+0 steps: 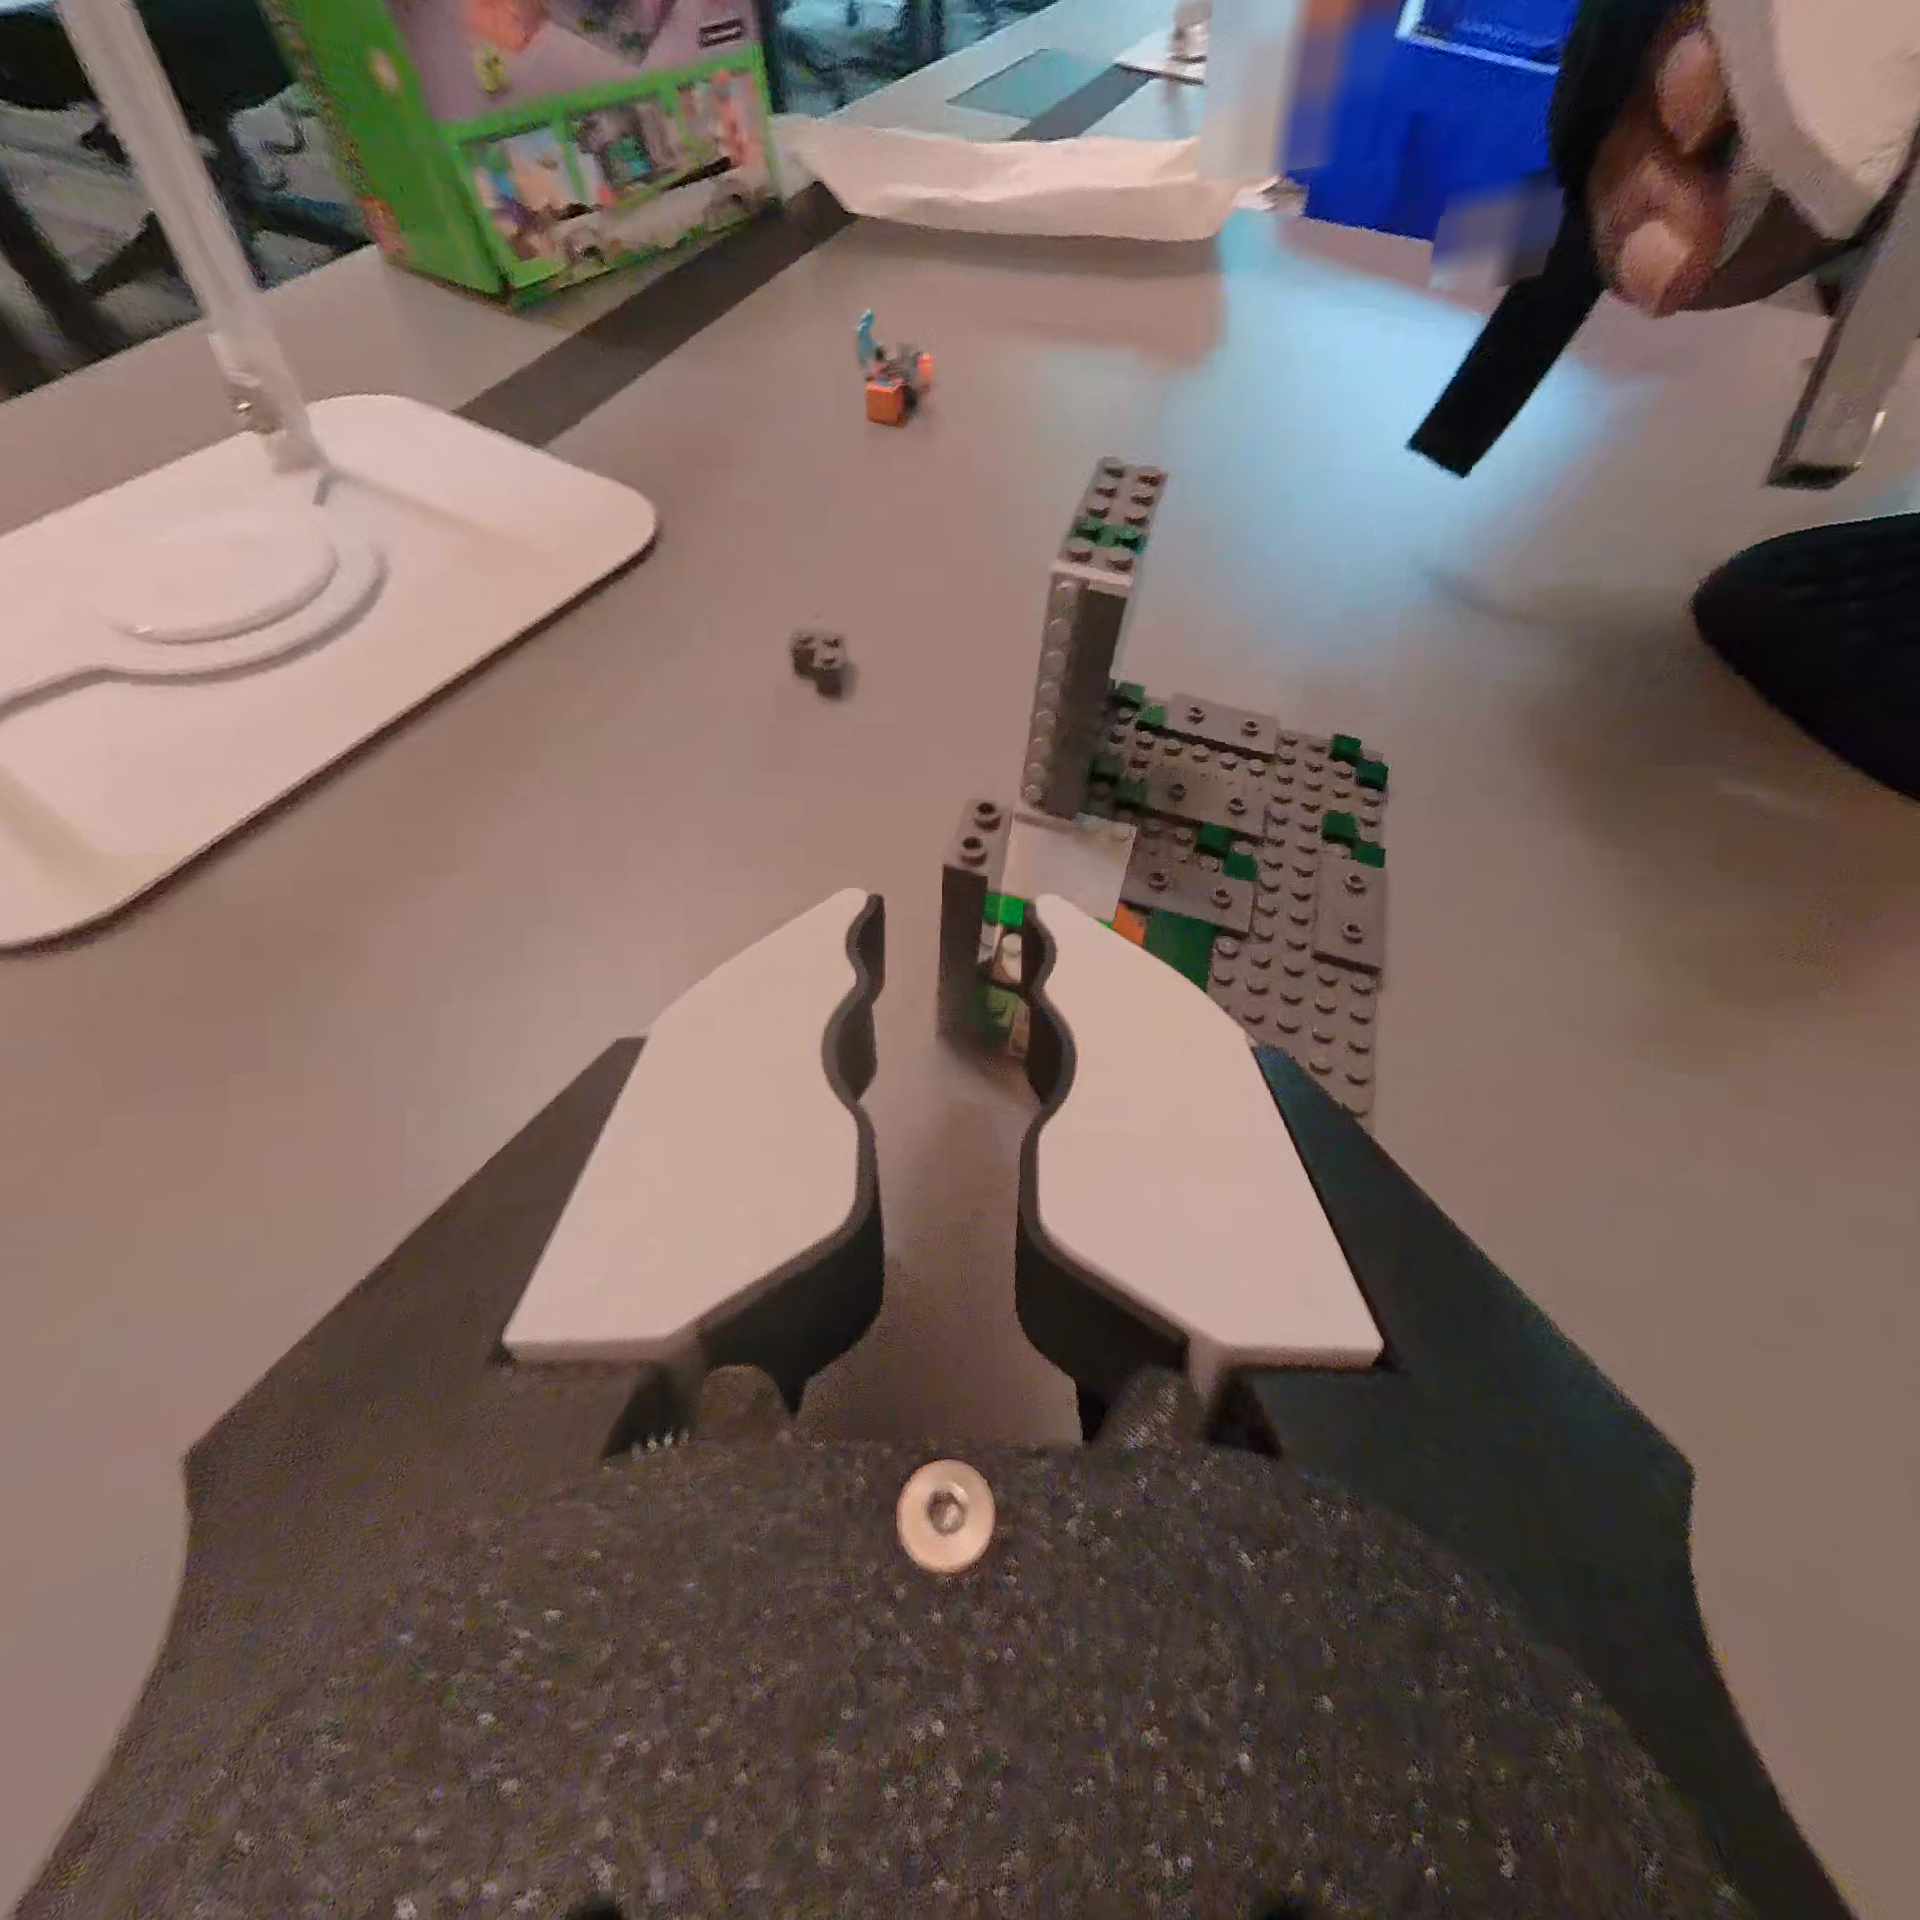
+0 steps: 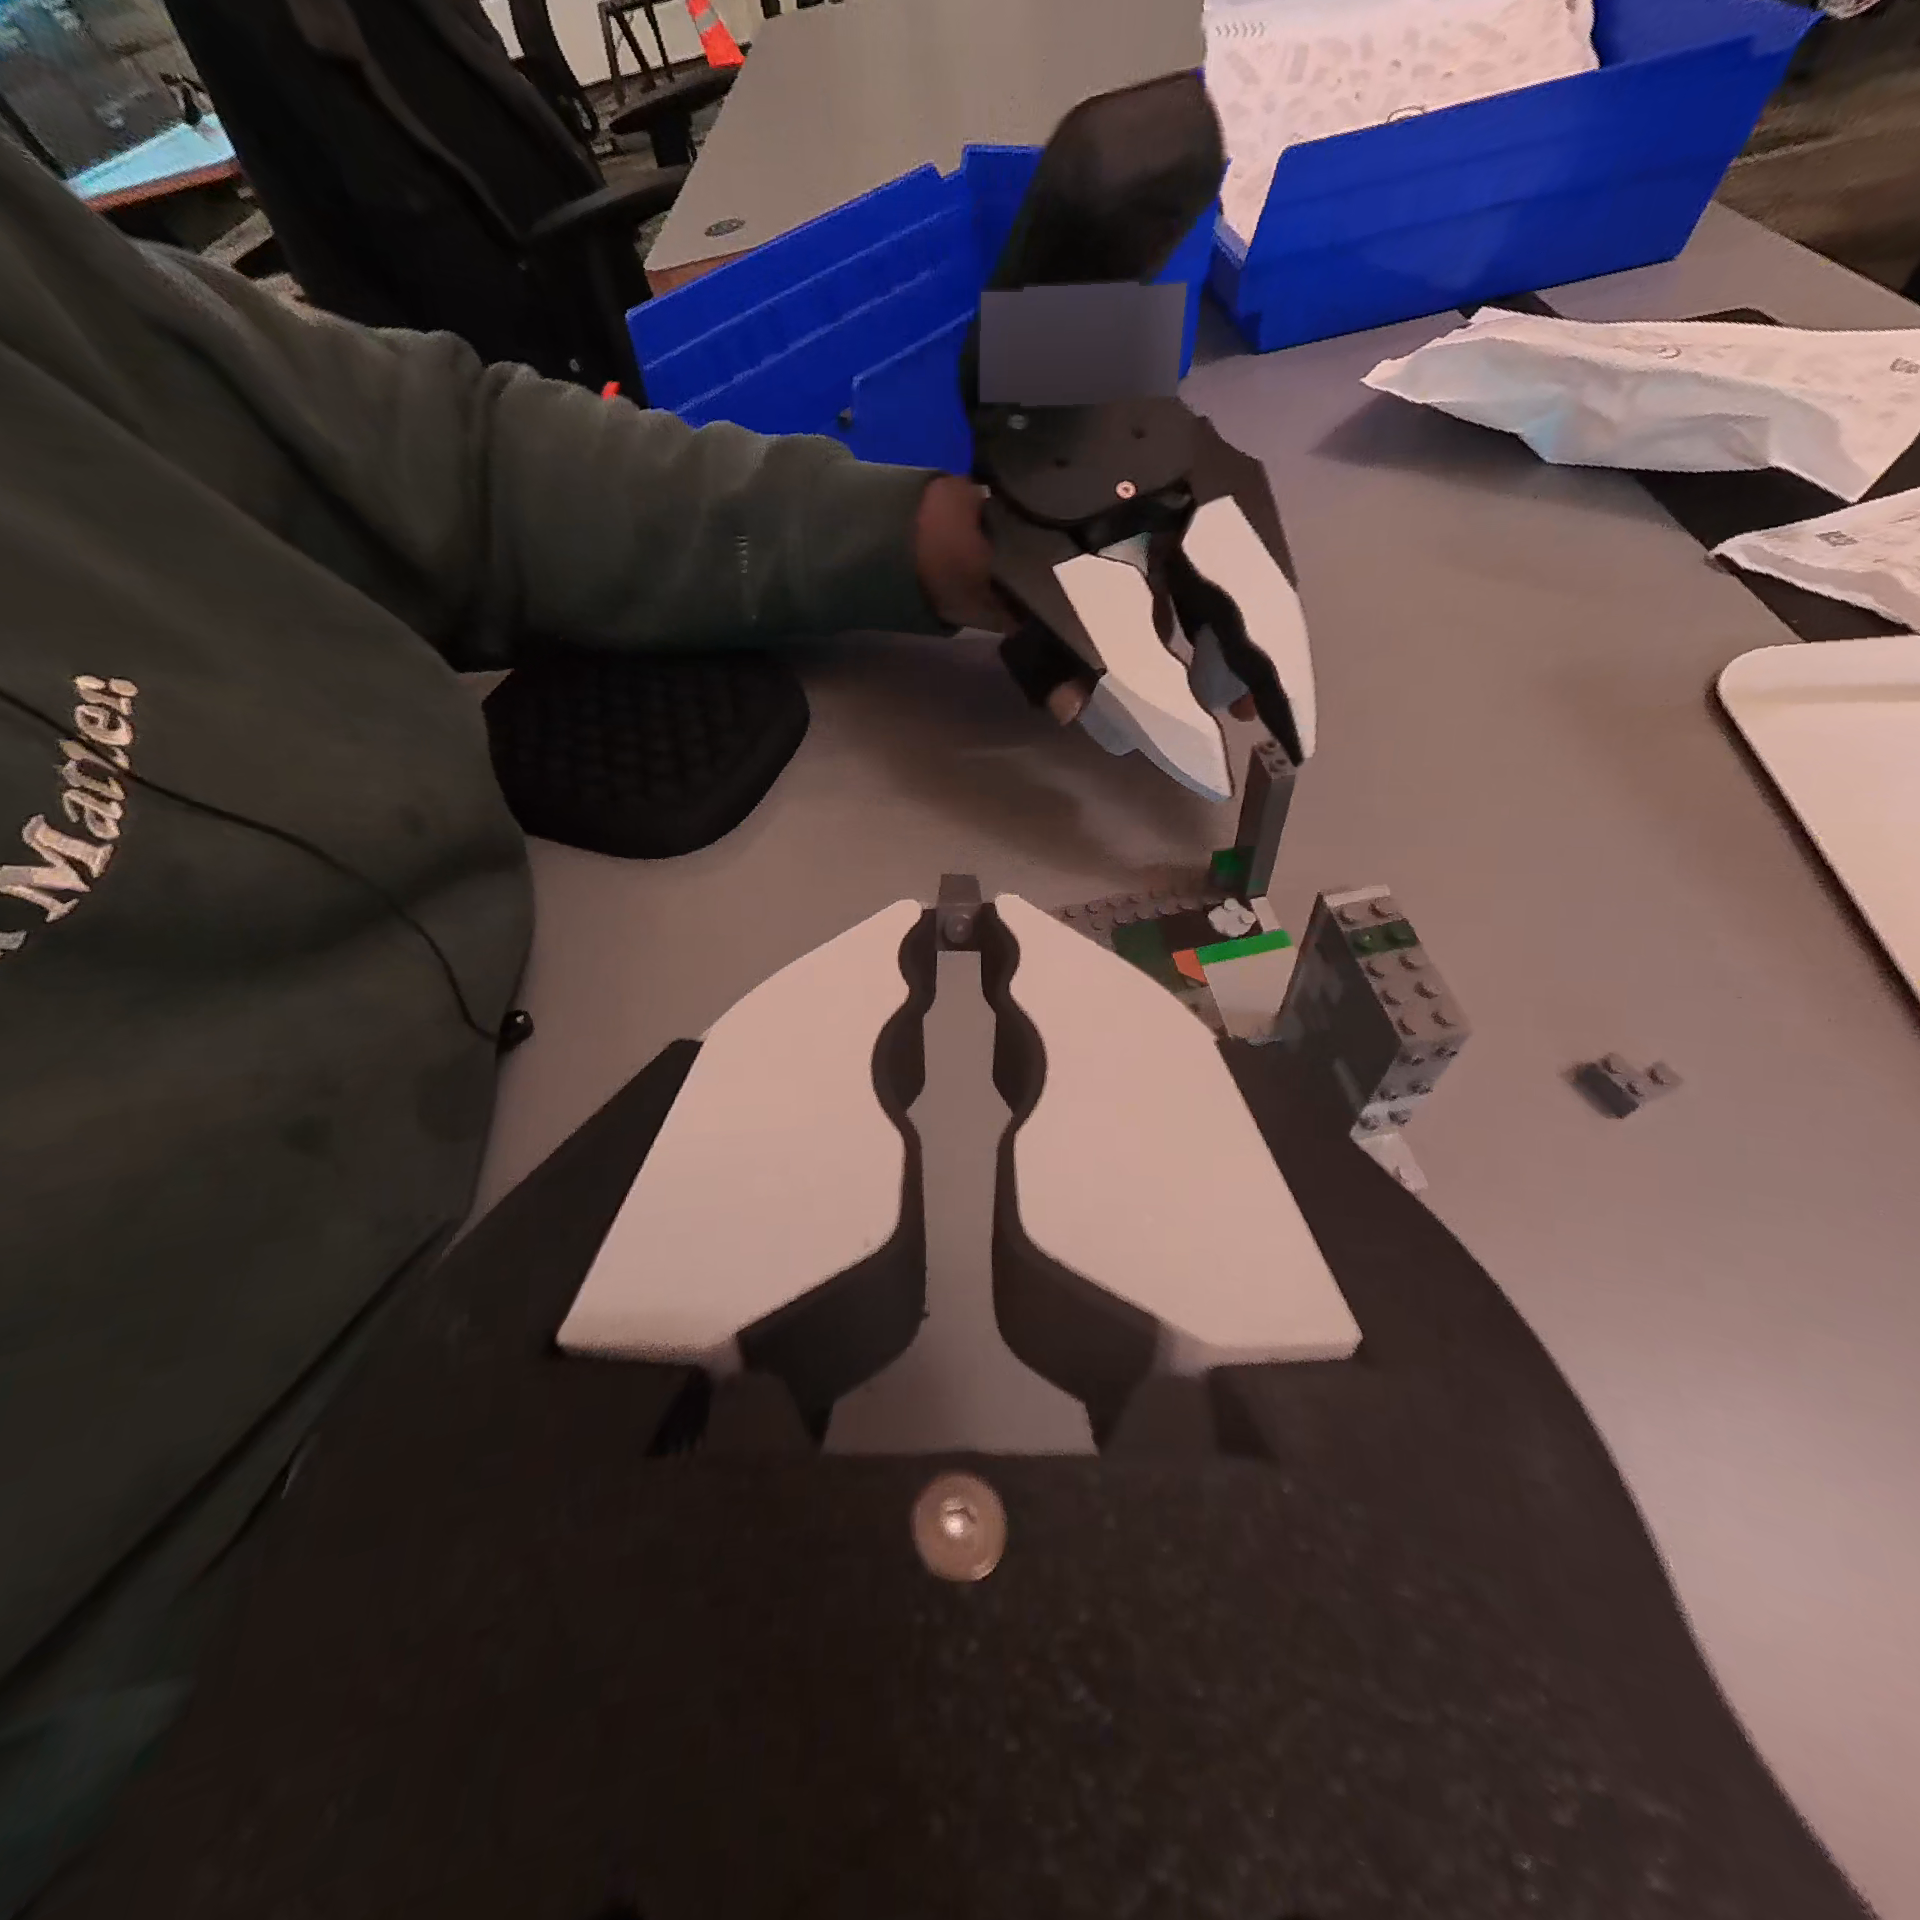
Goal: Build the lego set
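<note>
Right gripper (image 2: 958, 920), centre frame, pinches a small dark grey brick (image 2: 958, 914) at the fingertips; left gripper (image 1: 951, 935) spread, straddling the grey pillar (image 1: 971, 914) w/o visible contact. Lego build (image 1: 1288, 883) sits centre-right on a smooth grey table (image 1: 520, 1039). Pieces look light, rigid, slick, prob. easily tipped; grip flat side faces. Green box (image 1: 540, 135) upper left; blue bins (image 2: 1507, 197) at top.
</note>
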The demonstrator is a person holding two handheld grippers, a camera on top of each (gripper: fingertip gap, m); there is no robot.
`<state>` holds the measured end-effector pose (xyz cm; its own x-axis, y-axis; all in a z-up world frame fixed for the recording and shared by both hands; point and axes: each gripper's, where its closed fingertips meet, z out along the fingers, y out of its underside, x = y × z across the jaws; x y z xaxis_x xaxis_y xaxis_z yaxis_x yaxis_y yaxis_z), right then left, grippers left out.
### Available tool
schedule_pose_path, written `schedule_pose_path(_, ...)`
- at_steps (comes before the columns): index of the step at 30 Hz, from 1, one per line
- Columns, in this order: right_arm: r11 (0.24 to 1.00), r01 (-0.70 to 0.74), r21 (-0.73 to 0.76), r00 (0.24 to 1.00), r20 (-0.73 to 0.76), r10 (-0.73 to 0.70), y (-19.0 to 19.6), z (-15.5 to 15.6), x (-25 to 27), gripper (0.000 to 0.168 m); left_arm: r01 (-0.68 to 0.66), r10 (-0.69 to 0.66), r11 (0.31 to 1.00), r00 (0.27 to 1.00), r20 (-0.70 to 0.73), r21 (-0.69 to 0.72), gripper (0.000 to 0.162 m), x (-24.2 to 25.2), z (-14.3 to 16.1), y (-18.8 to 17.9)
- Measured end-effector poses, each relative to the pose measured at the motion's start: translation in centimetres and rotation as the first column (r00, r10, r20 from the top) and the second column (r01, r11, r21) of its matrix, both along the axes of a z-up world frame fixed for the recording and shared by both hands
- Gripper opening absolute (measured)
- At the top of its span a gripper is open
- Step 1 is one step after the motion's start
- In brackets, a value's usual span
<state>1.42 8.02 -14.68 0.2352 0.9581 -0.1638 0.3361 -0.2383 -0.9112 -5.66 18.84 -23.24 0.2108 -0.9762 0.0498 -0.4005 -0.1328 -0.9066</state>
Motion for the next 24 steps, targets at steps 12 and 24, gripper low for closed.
schedule_pose_path(12, 0.999, 0.034, -0.007, 0.999, 0.018, -0.034, 0.1, -1.3, 2.4, 0.007, -0.231, 0.235, 0.972, 0.947, -0.217, 0.042, 0.009, 0.9, -0.7, -3.9)
schedule_pose_path(24, 0.996, 0.091, 0.024, 0.996, 0.0, -0.091, -1.1, -0.6, 4.5, 0.007, 0.205, -0.214, 0.968, 0.976, -0.049, -0.143, 0.022, 2.0, 4.3, -13.6)
